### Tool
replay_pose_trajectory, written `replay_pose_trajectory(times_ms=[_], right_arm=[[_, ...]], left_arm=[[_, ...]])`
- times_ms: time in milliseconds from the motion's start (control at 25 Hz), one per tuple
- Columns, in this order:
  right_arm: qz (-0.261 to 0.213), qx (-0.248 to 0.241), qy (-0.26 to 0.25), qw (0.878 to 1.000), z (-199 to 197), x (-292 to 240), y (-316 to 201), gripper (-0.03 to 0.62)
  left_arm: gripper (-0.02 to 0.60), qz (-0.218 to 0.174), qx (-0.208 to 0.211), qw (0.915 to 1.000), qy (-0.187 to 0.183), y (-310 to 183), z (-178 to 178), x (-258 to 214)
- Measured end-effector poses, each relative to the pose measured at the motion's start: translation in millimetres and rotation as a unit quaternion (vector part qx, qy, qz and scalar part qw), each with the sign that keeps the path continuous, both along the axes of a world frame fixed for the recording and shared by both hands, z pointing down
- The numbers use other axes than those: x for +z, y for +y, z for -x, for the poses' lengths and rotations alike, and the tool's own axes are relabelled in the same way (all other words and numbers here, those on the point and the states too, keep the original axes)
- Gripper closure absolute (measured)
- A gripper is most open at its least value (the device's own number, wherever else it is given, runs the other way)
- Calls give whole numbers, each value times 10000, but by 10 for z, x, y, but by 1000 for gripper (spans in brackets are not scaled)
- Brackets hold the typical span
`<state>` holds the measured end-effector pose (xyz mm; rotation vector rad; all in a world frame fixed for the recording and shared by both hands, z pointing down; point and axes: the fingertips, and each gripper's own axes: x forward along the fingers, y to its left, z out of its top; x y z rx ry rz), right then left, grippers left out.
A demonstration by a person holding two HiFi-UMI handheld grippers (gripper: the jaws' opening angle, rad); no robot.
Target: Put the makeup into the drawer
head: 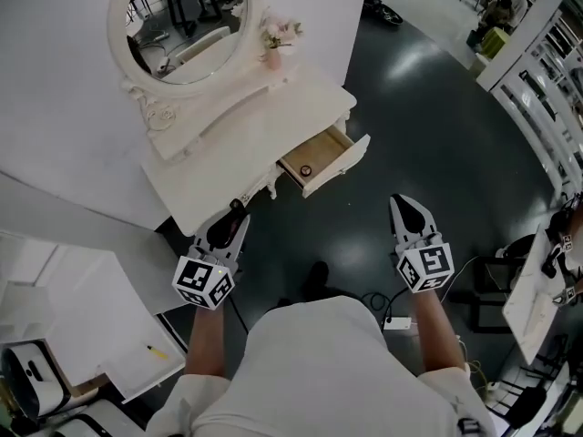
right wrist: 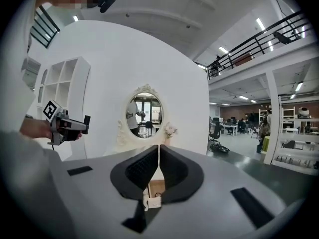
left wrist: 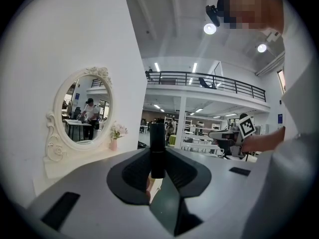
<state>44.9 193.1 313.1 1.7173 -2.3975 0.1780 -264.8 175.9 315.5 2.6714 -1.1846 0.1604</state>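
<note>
Since the left gripper (head: 235, 215) had its jaws clamped on a black makeup tube (left wrist: 157, 146) standing upright between the pads, this looked like the carry-over stage, with the tube not in the drawer yet. The right gripper (head: 404, 206) had its jaws pressed together with nothing in them. Both were held out in front of the person at about the same level, tipped a bit downward toward the dressing table (head: 246, 135), forearms roughly parallel.

The drawer (head: 342, 164) sat pulled open ahead, well apart from the tube, with a small round thing (head: 306, 170) inside. My take: come in over the opening, lower the tube past the front panel, and let go only once it's low so it can't bounce out. The mirror (head: 182, 21) stood at the back.
</note>
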Motion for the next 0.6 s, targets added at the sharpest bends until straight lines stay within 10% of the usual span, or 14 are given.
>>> replay_pose_trajectory(times_ms=[600], right_arm=[[169,-655,-132,9976,-579,242,-1040,565]], left_arm=[[485,53,-502,9983,-281,-785,-671,120]])
